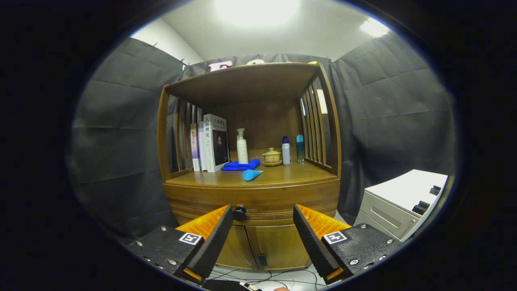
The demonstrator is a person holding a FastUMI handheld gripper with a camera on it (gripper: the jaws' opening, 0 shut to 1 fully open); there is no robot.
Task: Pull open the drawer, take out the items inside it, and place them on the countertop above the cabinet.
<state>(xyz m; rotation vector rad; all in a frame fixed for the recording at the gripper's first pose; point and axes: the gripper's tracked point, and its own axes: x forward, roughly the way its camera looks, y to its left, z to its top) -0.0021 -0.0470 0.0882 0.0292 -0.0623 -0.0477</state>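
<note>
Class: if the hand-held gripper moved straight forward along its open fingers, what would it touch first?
Probably the closed drawer front, with the hand-held gripper passing just right of the knob; depth is uncertain.

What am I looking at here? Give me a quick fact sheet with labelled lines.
furniture: wooden cabinet with open shelf
drawer: shut, black knob by the left finger
countertop: books, pump bottle, blue cloth, blue tube, lidded cup, two small bottles
hand-held gripper: open, holding nothing

Three books (210,143), three bottles (242,147), one blue cloth (241,165), one blue tube (251,174), one teacup (272,156)
</note>
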